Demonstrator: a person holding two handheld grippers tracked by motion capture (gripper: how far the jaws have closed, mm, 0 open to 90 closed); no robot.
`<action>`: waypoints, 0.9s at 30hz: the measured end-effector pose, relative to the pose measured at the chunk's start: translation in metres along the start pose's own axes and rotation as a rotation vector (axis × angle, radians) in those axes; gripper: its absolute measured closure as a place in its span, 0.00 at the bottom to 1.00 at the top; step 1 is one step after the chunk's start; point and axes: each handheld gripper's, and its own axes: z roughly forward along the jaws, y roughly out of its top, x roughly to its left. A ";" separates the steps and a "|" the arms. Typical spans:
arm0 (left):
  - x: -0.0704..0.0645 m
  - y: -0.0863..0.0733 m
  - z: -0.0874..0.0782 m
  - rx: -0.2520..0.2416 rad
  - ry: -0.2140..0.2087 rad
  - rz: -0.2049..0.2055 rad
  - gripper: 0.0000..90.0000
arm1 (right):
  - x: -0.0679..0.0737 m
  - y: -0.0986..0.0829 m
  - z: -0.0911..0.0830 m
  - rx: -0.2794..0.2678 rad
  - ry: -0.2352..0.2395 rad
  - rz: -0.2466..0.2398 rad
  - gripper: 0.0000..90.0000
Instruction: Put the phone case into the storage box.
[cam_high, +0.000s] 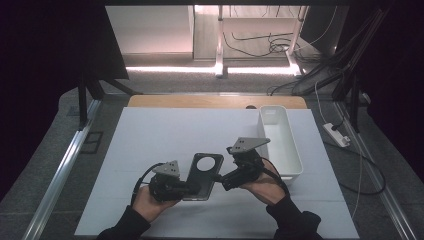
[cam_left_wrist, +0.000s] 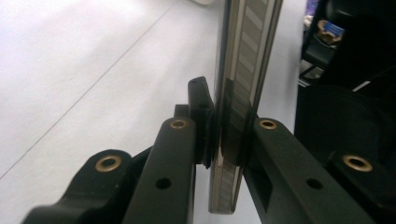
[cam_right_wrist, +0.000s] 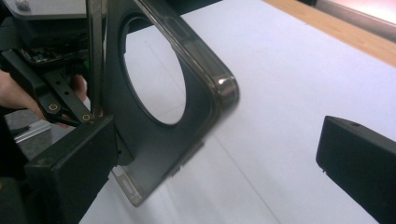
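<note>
A dark, see-through phone case (cam_high: 202, 176) with a large round camera hole is held on edge just above the white mat (cam_high: 165, 135). My left gripper (cam_high: 191, 188) is shut on the case's long side. In the left gripper view the case's rim (cam_left_wrist: 243, 70) runs up between the two jaws of my left gripper (cam_left_wrist: 229, 128). My right gripper (cam_high: 225, 181) is open just right of the case. In the right gripper view the case (cam_right_wrist: 159, 135) stands by the near jaw of my right gripper (cam_right_wrist: 217, 158), and the other jaw is far off it.
An empty white bin (cam_high: 280, 140) stands lengthwise at the mat's right side, close behind my right hand. The wooden table edge (cam_high: 215, 101) runs along the back. A power strip (cam_high: 336, 134) and cables lie on the floor at the right.
</note>
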 end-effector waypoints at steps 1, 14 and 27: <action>0.000 0.000 0.000 0.002 0.006 -0.005 0.94 | -0.001 0.000 -0.001 -0.001 -0.007 -0.001 0.00; 0.003 -0.002 0.000 0.019 0.110 -0.068 0.94 | -0.008 -0.002 -0.004 0.019 -0.093 -0.017 0.00; 0.002 -0.001 0.003 0.038 0.106 -0.063 0.94 | -0.004 0.000 -0.003 0.019 -0.117 -0.010 0.00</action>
